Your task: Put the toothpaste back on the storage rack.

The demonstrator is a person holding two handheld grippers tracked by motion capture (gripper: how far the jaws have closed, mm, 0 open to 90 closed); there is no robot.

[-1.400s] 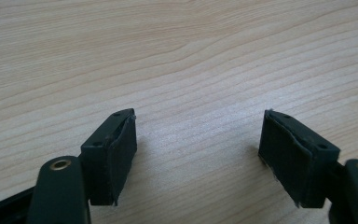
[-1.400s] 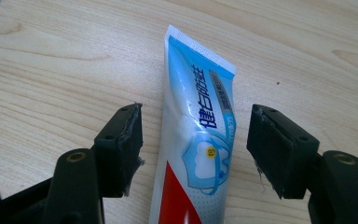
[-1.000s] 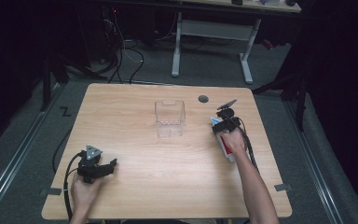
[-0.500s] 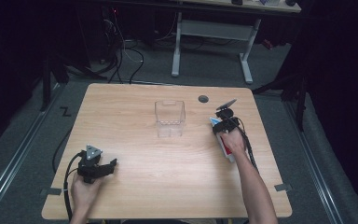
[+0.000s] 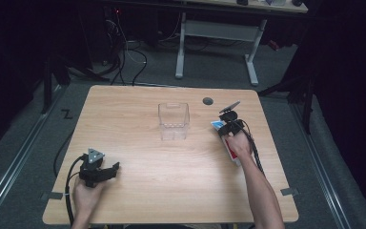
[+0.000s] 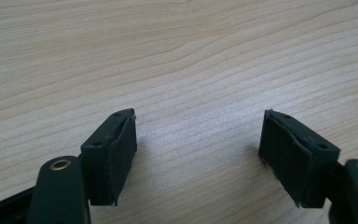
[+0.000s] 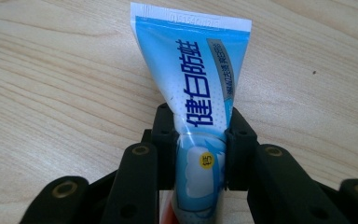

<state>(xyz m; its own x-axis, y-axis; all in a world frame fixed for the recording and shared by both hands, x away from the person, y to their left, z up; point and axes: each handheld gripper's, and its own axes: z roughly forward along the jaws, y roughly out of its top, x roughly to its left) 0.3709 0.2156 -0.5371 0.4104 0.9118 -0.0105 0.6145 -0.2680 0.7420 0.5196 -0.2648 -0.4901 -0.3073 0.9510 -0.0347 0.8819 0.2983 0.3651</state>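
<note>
While the desk (image 5: 171,167) carries a clear box (image 5: 174,120) mid-far, the right hand-held gripper (image 7: 199,140) has just closed, pinching the toothpaste tube (image 7: 191,79) lying at right; the left hand-held gripper (image 6: 198,149) rests spread, near-left. Blue lettering shows in the right gripper view.

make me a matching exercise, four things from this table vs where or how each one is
Things:
1. toothpaste tube
2. clear box
3. left gripper
4. dark round spot

States:
a. open over bare wood
b. on the tabletop near the far edge
c. pinched by the right gripper
d. mid-table, nothing inside

Pairs: 1-c, 2-d, 3-a, 4-b
</note>
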